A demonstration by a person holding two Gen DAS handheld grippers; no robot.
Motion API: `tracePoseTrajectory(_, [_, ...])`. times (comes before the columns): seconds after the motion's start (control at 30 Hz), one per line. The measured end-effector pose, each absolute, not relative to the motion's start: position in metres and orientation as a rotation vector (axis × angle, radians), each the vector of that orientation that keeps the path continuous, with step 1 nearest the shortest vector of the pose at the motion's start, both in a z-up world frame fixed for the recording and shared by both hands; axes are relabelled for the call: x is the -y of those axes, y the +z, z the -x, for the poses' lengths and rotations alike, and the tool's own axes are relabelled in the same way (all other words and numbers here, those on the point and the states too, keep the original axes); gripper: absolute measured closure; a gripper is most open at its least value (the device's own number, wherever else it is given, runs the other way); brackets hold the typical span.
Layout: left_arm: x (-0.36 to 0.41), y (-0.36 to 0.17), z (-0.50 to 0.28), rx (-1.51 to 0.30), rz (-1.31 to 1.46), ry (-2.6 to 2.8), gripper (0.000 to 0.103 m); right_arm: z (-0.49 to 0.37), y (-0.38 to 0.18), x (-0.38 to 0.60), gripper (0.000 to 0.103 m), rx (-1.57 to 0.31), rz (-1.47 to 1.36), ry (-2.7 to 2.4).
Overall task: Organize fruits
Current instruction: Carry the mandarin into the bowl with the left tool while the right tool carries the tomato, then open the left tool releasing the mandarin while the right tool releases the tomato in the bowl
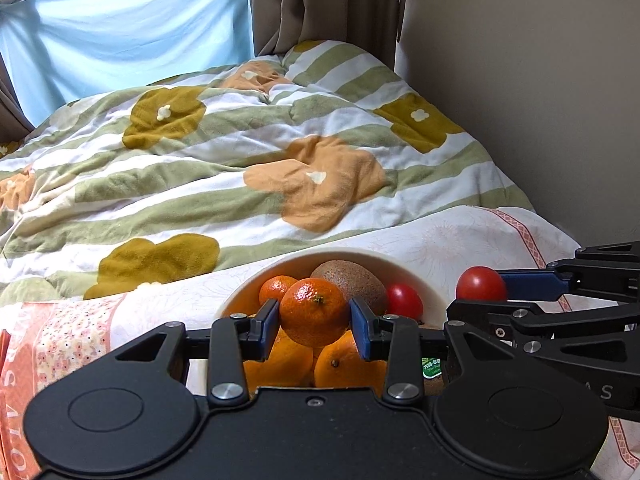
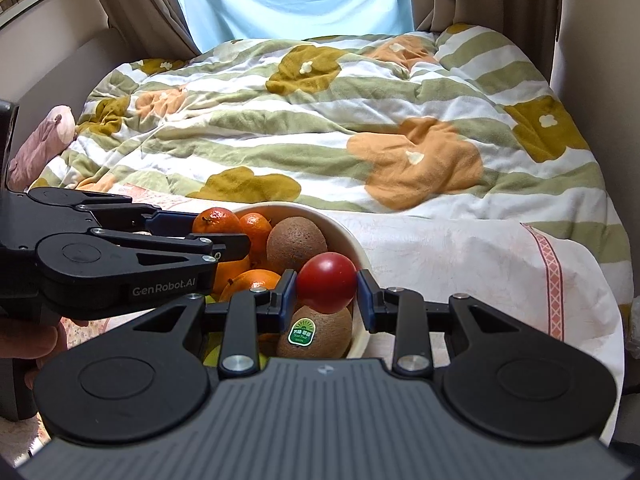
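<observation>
A white bowl (image 1: 352,258) (image 2: 352,240) sits on the bed's front edge, holding several tangerines, kiwis (image 1: 352,280) (image 2: 296,240) and a red tomato (image 1: 404,300). My left gripper (image 1: 314,314) is shut on a tangerine (image 1: 314,310) held just above the bowl's fruit; it also shows in the right wrist view (image 2: 214,220), gripper (image 2: 208,226). My right gripper (image 2: 326,290) is shut on a red tomato (image 2: 326,288) above a stickered kiwi (image 2: 316,332) at the bowl's right side. The right gripper (image 1: 486,294) with its tomato (image 1: 480,284) shows at right in the left wrist view.
The bowl rests on a pale floral sheet (image 2: 460,264). A rumpled green-striped flower quilt (image 1: 240,152) (image 2: 320,120) covers the bed behind. Wall to the right (image 1: 540,80), curtains and window behind. A pink plush (image 2: 44,136) lies at the bed's left. A patterned orange cloth (image 1: 40,344) lies left of the bowl.
</observation>
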State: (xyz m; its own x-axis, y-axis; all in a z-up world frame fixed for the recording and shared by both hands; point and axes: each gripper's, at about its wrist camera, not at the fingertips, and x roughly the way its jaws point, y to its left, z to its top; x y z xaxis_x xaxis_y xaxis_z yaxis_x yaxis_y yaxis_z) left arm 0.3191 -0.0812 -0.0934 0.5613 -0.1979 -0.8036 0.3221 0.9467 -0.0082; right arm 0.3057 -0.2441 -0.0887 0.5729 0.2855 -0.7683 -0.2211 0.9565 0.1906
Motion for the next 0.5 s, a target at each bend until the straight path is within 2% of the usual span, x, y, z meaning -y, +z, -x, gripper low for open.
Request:
tracePoseTrajectory(0.23, [0.084,-0.100,-0.322,-0.940,-0.151,-0.307,0.060,-0.309,-0.090,0.247,0.056,-0.920,-0.080,0.298])
tracePoseTrajectory(0.33, [0.086,-0.098,-0.320,-0.926,-0.159,-0.305,0.041,-0.309,-0.091,0.248,0.056,-0.919,-0.081,0.297])
tracePoseTrajectory(0.37, [0.085,-0.097,-0.319,-0.917,-0.164,-0.297,0.025,-0.310,-0.091,0.249,0.056,-0.919,-0.081,0.296])
tracePoseTrajectory(0.4, [0.084,-0.094,-0.316,-0.903,-0.167,-0.287,0.017,-0.310,-0.091,0.249,0.056,-0.918,-0.080,0.296])
tracePoseTrajectory(0.5, [0.077,-0.088,-0.309,-0.884,-0.157,-0.281,0.014,-0.309,-0.091,0.252,0.056,-0.915,-0.077,0.297])
